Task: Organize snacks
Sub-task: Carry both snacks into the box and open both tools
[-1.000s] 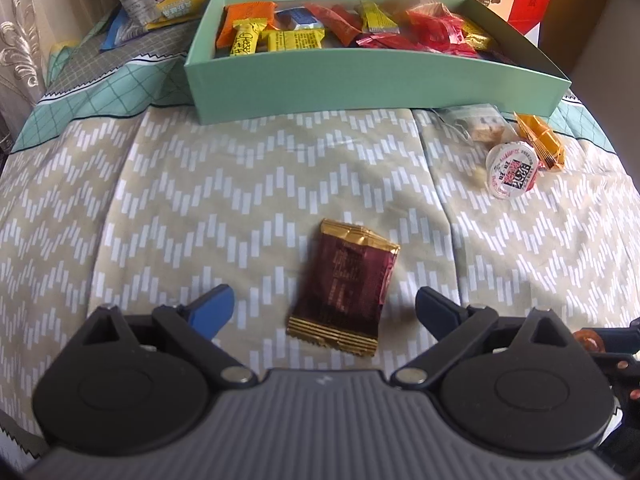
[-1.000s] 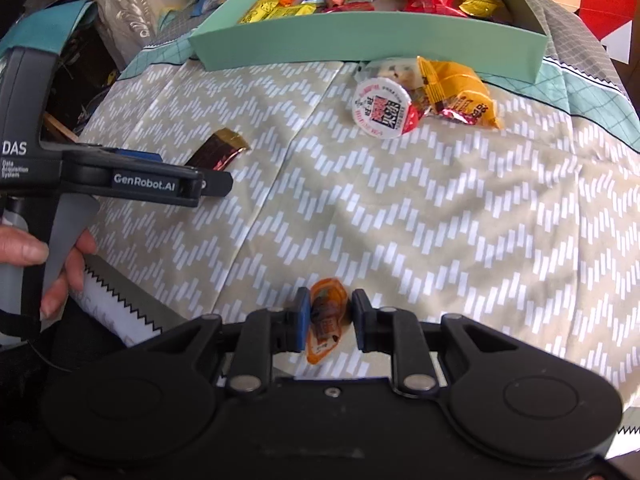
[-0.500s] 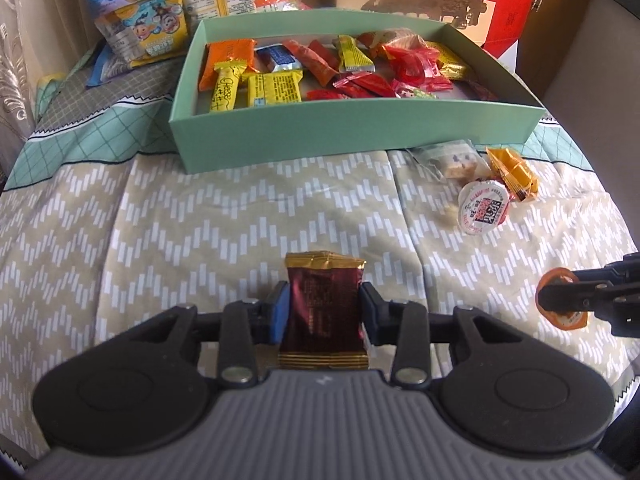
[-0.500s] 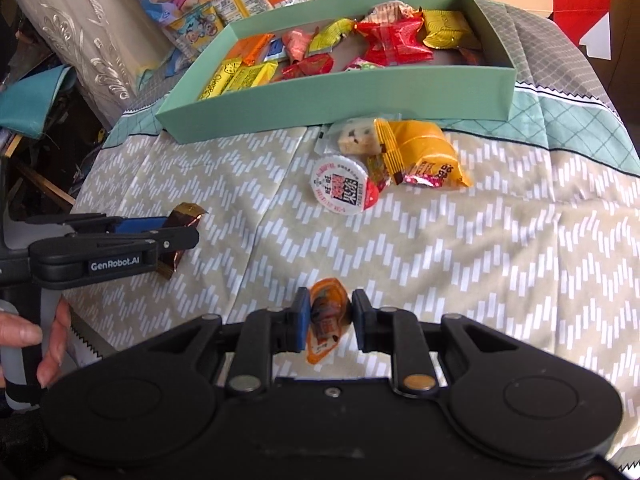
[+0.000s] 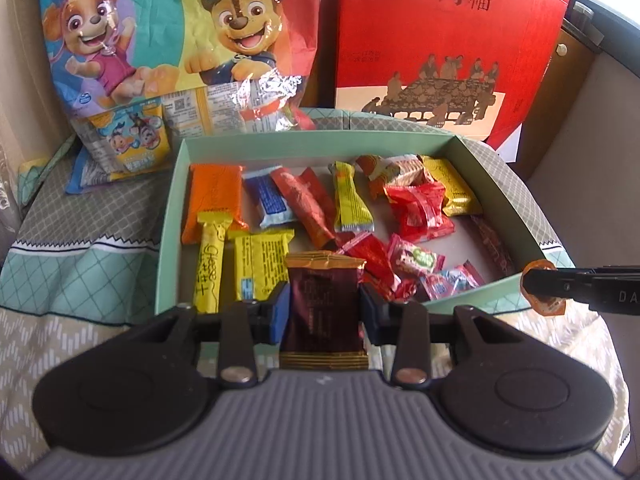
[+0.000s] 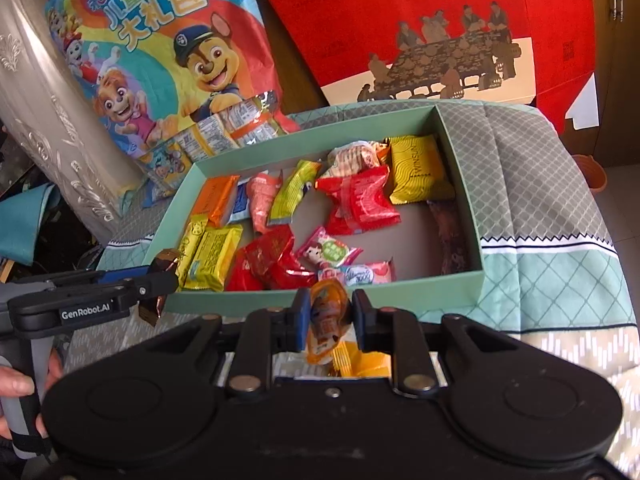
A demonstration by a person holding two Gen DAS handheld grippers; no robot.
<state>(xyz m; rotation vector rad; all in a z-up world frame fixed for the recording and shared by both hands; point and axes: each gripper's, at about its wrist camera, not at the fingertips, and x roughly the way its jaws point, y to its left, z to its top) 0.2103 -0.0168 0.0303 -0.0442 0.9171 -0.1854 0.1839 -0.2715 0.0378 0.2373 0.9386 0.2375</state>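
My left gripper [image 5: 323,312] is shut on a dark maroon snack packet with gold ends [image 5: 323,304] and holds it over the near wall of the mint green box [image 5: 516,208]. My right gripper [image 6: 328,318] is shut on a small orange jelly pouch [image 6: 326,320] just before the same box's [image 6: 460,184] near wall. The box holds several wrapped snacks: orange, yellow, red and blue ones. The right gripper with its pouch shows in the left wrist view [image 5: 544,294]. The left gripper shows in the right wrist view [image 6: 156,284].
A cartoon-dog snack bag [image 5: 168,40] and a red gift bag [image 5: 440,40] stand behind the box. Small snack packs [image 5: 128,144] lie left of the box. A yellow packet [image 6: 360,360] lies under my right gripper. The cloth has zigzag and diamond patterns.
My left gripper closed on the maroon packet, lifted it and moved forward to the box. My right gripper carried the orange pouch forward to the box's near wall.
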